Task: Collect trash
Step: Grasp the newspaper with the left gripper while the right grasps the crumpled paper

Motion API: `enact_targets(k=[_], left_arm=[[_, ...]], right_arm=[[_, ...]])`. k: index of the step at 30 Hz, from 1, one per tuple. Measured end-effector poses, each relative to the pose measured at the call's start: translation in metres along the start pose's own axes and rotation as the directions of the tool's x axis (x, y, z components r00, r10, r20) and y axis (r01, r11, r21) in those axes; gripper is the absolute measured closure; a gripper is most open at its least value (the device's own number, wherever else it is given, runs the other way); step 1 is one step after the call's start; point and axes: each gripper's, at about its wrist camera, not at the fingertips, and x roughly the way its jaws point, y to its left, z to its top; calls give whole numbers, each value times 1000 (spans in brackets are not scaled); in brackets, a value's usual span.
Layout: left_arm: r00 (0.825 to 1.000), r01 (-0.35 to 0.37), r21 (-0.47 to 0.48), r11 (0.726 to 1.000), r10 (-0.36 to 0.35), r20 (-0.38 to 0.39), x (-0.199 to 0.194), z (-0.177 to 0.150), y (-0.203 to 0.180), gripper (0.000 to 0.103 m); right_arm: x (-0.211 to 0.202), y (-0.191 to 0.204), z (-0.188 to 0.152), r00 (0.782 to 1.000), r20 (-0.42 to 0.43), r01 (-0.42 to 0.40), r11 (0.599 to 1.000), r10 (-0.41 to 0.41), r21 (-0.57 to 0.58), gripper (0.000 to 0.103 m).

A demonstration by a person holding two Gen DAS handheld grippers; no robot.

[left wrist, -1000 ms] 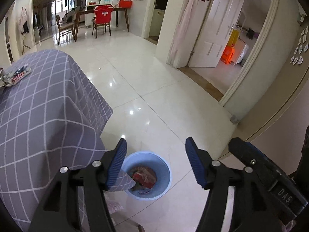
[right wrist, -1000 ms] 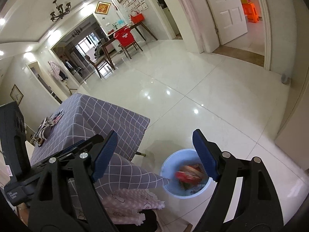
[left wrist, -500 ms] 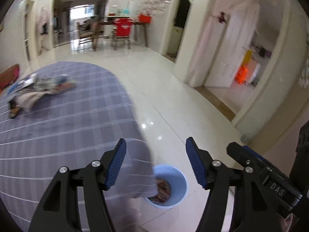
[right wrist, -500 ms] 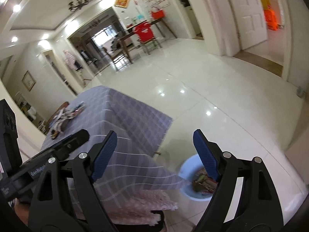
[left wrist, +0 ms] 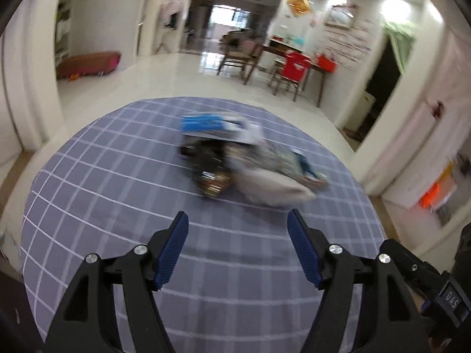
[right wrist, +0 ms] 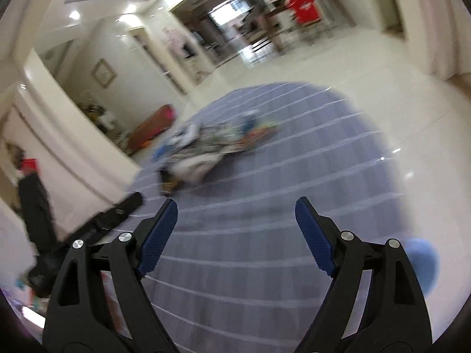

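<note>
One legible marking — "DAS" on the right claw [left wrist: 450, 295] body.

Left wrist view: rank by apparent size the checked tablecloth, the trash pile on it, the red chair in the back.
1. checked tablecloth, fills most of the lower frame.
2. trash pile, blurred.
3. red chair, smallest, though it stands far back, so true size is unsure.

Ahead of the left gripper [left wrist: 238, 247], whose jaws stand wide apart with nothing between them, bare checked tablecloth [left wrist: 117, 194] runs toward 12 o'clock until the blurred trash pile [left wrist: 244, 161] blocks the way. Cloth lies open at 9 and 3 o'clock of the pile. The right gripper [right wrist: 236, 235], also spread and empty, has free cloth up to the pile [right wrist: 212, 144] at 11 o'clock; the blue bin [right wrist: 421, 261] sits at 4 o'clock.
</note>
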Motion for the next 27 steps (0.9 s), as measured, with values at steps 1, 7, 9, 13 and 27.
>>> enact_targets(k=[1, 7, 9, 13, 27], left_arm=[[1000, -6, -43, 999, 6, -6, 6, 5, 16, 35], [999, 32, -126, 992, -37, -32, 43, 17, 51, 35], [998, 46, -148, 988, -53, -44, 60, 22, 54, 35], [996, 57, -171, 984, -68, -62, 85, 29, 55, 38], [996, 77, -99, 992, -81, -41, 81, 34, 38, 103]], right_arm=[[16, 7, 2, 1000, -13, -2, 1000, 3, 7, 22], [80, 9, 12, 999, -38, -24, 988, 30, 150, 22], [90, 7, 15, 999, -26, -21, 983, 27, 183, 22], [107, 12, 23, 1000, 3, -22, 980, 22, 200, 22], [110, 39, 32, 998, -4, -60, 993, 61, 101, 84]])
